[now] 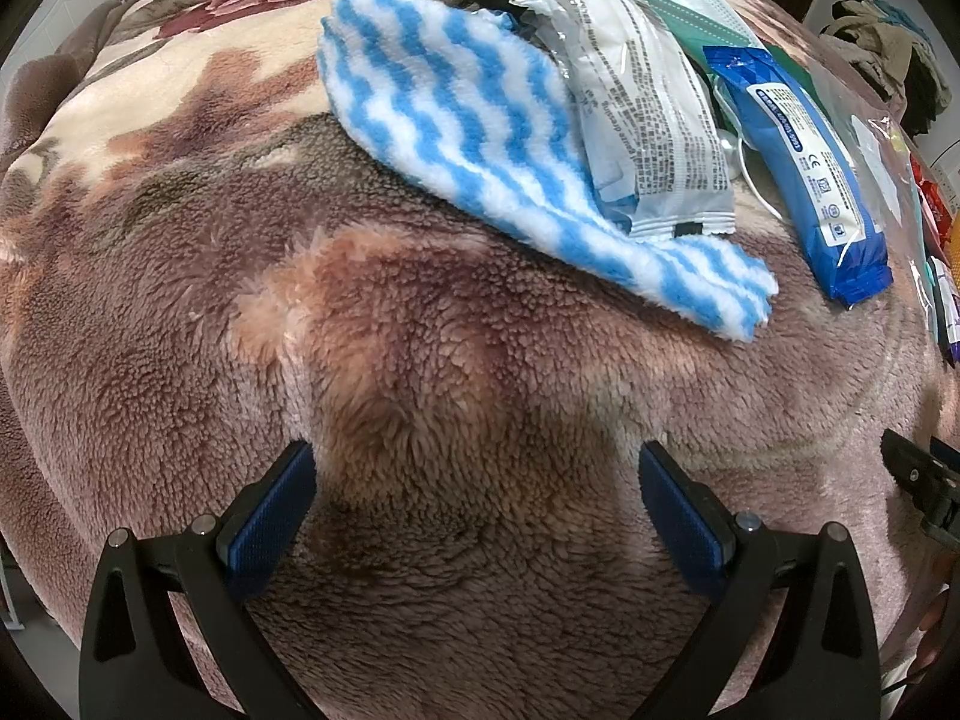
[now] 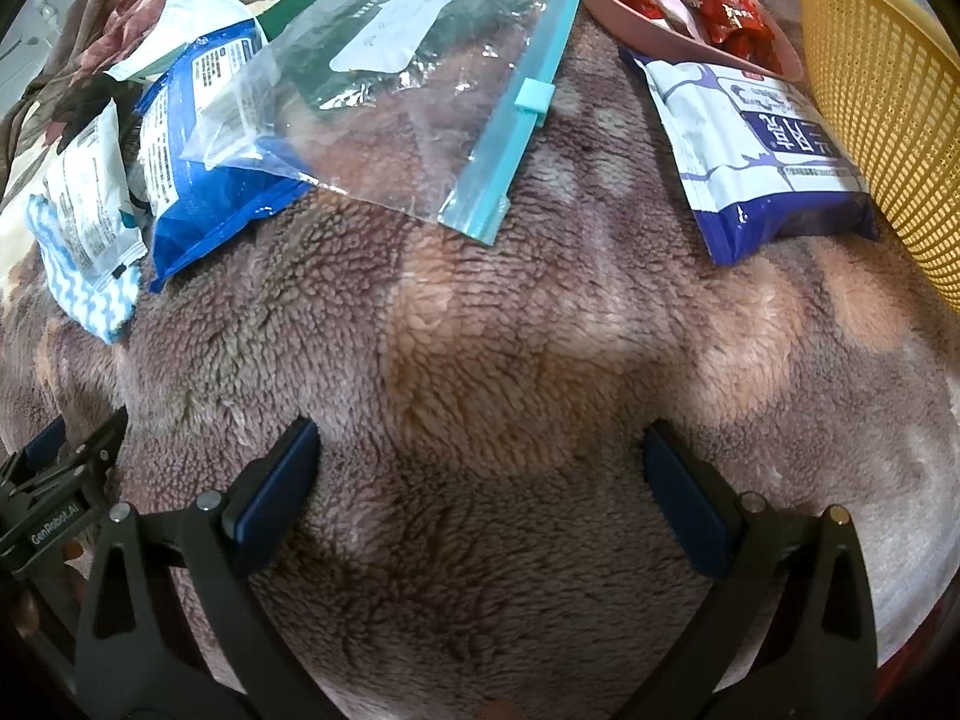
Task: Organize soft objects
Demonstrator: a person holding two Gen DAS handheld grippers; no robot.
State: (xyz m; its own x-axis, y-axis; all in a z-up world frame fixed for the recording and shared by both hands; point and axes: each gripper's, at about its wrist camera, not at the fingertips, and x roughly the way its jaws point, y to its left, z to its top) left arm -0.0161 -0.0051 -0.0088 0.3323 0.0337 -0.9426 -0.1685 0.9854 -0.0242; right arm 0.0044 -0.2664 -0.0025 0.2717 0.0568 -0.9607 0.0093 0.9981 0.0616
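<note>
Risk: the packets (image 1: 654, 120) lie on the striped cloth (image 1: 480, 138); pulling the cloth would likely drag them off.
Left claw (image 1: 477, 504): wide open, empty, over the blanket (image 1: 420, 360); cloth at 12 o'clock.
Right claw (image 2: 480, 480): wide open, empty; zip bag (image 2: 420, 90) at 12, basket (image 2: 888, 90) at 2.

On the blanket (image 2: 480, 360): one striped cloth (image 1: 480, 120), one zip bag (image 2: 420, 90), one basket (image 2: 888, 120), one candy dish (image 2: 648, 30), three sealed packets visible.
</note>
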